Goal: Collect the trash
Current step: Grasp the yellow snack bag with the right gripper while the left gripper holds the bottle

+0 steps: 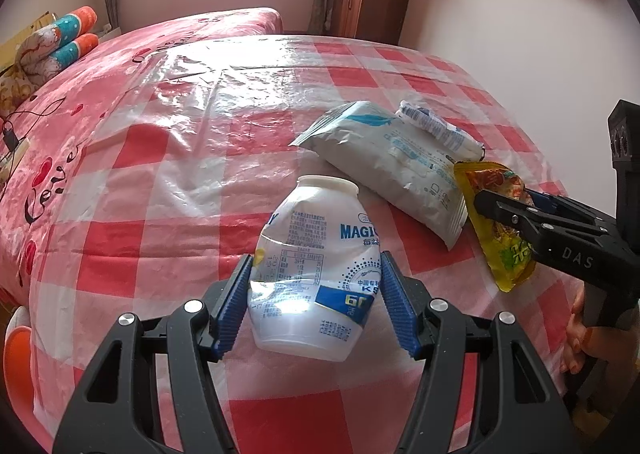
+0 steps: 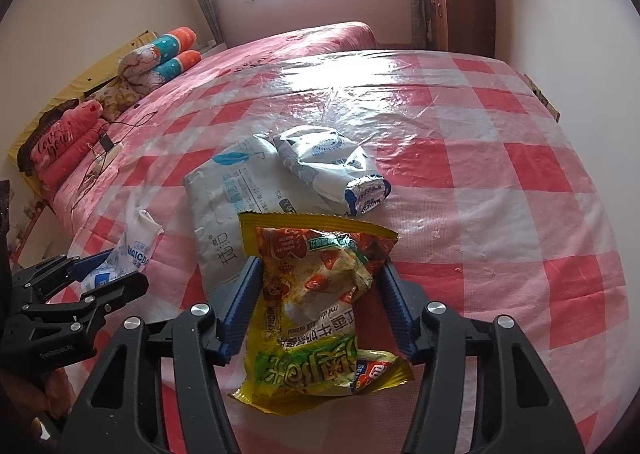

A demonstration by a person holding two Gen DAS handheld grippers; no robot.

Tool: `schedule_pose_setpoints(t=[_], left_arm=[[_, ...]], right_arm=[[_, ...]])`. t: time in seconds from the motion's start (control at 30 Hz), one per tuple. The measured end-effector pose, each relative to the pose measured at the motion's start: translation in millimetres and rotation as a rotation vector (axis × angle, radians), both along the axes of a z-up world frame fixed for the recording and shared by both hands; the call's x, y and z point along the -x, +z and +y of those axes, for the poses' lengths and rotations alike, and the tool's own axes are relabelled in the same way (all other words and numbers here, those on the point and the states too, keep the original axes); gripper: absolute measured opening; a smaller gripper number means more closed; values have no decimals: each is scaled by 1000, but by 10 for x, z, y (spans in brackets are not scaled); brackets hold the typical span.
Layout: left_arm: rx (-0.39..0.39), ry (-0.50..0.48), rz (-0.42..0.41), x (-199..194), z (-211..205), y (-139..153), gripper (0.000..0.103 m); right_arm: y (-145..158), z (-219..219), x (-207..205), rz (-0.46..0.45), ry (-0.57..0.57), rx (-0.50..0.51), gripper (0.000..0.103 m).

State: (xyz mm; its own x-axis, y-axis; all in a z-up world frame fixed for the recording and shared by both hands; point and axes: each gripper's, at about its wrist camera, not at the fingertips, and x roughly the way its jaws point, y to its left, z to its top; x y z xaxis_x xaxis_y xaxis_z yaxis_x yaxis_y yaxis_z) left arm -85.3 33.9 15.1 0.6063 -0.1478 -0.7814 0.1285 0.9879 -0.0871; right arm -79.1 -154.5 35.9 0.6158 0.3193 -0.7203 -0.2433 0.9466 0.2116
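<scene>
Left gripper (image 1: 316,286) clamped on a crushed white bottle (image 1: 316,274), held over the checked tablecloth (image 1: 224,134); right gripper (image 2: 320,302) closed on a yellow snack wrapper (image 2: 316,318) — white packet (image 2: 236,190) and second crumpled bottle (image 2: 332,170) lay touching, just beyond.

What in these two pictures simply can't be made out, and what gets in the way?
- Left wrist view: the yellow snack wrapper is partly covered by the right gripper.
- Right wrist view: the white bottle is half hidden behind the left gripper.
- Both views: the white tissue pack has its near end hidden by the wrapper; its small print is unreadable.
- Where the trash goes: no bin shows in either view.
</scene>
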Motion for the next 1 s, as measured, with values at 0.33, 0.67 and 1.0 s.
schedule_pose_setpoints(t=[0.33,0.67,1.0], left_arm=[[40,14,-5,67,196,14,63],[79,31,-13,148,432,24,63],[118,63,-30,253,715,62,63]], right_arm=[[102,42,12,-33,5,-54,58],[238,134,57,-56,16,-107,57],[251,367,63,-9,63,-184,56]])
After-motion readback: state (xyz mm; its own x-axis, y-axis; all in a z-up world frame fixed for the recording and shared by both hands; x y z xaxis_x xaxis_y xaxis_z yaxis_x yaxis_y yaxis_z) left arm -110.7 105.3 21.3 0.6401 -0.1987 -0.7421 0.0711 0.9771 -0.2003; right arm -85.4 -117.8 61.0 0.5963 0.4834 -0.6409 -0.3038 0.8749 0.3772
